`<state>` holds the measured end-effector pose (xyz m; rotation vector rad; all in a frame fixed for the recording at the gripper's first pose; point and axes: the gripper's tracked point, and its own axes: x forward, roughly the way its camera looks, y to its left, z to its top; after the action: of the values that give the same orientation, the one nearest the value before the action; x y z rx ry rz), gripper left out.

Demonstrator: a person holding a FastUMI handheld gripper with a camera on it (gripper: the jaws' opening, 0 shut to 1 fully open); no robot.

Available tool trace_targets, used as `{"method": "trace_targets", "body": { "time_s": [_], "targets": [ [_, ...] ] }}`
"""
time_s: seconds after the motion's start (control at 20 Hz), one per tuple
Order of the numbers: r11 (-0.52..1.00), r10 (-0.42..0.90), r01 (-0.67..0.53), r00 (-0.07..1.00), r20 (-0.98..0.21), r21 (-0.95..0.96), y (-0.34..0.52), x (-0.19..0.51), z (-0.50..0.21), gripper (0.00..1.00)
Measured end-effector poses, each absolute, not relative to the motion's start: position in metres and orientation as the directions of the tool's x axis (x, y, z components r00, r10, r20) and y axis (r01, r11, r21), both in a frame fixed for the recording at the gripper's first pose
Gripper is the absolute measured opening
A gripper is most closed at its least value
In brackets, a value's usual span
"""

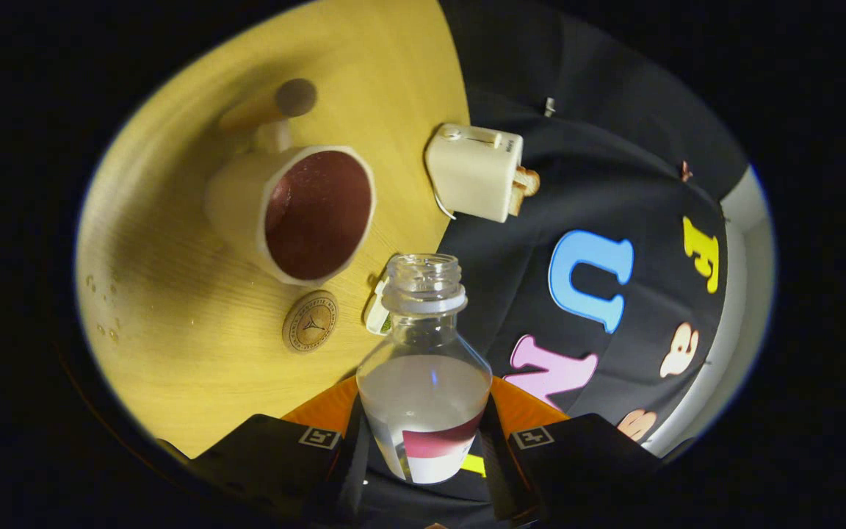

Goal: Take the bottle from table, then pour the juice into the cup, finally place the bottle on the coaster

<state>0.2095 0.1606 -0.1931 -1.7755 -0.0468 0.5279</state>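
**Bottle held, mouth not yet over the cup**

The uncapped bottle (423,367) sits pinched between both fingers of the gripper (423,441), its long axis along them, neck pointing ahead past the tabletop (173,345) edge. I'd swing it over the cup (305,213), beside the coaster (310,321), then tip slowly.

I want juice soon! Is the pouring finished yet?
Not yet. Done: the bottle, uncapped, is off the table, clamped between the gripper fingers. In hand: it's tilting toward the cup, which looks to hold no juice. Left: pouring, then setting the bottle on the coaster.
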Motion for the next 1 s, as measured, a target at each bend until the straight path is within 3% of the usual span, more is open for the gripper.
{"method": "trace_targets", "body": {
  "time_s": [0.15,0.5,0.7,1.0],
  "targets": [
    [-0.063,0.293,-0.3,0.906,-0.305,-0.952,0.152,0.209,-0.169,0.69],
    [0.267,0.219,-0.339,0.933,-0.286,-0.902,0.104,0.231,-0.123,0.7],
    [0.472,0.173,-0.34,0.94,-0.293,-0.813,0.079,0.248,-0.114,0.7],
    [0.765,0.21,-0.355,0.927,-0.312,-0.538,0.067,0.267,-0.128,0.7]
  ]
}}
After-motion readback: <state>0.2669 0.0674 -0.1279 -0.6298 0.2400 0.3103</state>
